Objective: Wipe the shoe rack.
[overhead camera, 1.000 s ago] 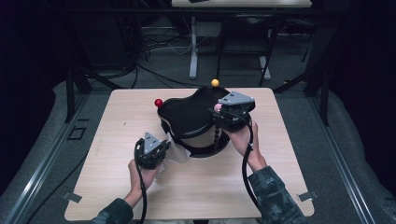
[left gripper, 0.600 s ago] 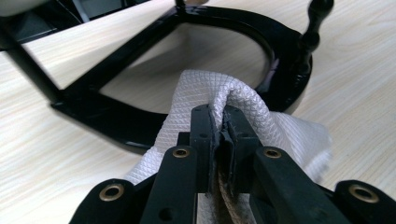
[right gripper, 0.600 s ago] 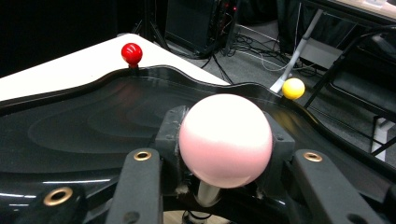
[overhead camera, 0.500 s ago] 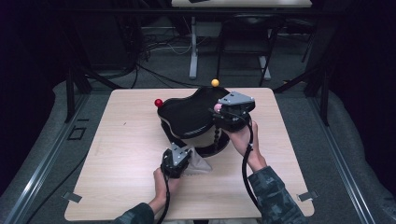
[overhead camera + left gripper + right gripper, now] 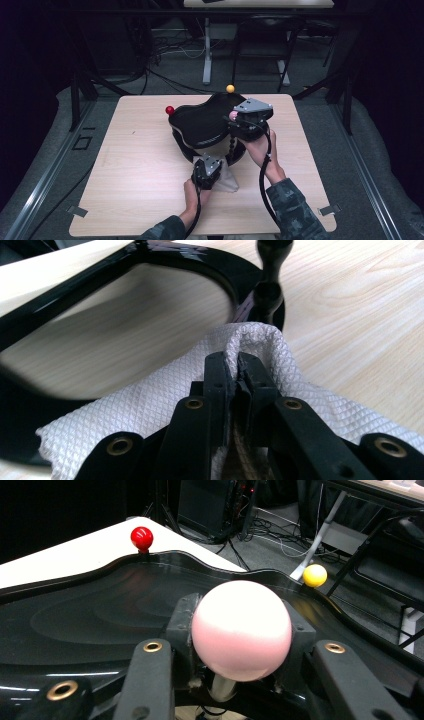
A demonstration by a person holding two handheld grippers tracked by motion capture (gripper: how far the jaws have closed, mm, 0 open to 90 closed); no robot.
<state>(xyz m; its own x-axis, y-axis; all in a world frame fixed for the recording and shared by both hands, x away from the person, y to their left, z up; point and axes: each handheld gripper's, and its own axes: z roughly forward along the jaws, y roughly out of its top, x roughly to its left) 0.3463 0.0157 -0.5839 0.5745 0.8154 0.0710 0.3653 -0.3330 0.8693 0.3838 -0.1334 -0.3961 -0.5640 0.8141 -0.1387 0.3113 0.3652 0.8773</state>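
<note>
White waffle-weave cloth [image 5: 150, 405] sits bunched on the tabletop [image 5: 135, 170], right against the near edge of the glossy black tray [image 5: 200, 125]. Left tongs [image 5: 234, 371] are clenched on a fold of it. Beyond, right tongs [image 5: 240, 630] are clamped around the tray's pink ball knob [image 5: 242, 628]. Farther off on the tray's rim, a red knob [image 5: 142, 538] and a yellow knob [image 5: 315, 575].

A white diamond-weave cloth [image 5: 150, 405], a glossy black tray [image 5: 200, 122], red [image 5: 142, 538], yellow [image 5: 314, 575] and pink knobs [image 5: 241, 629]
</note>
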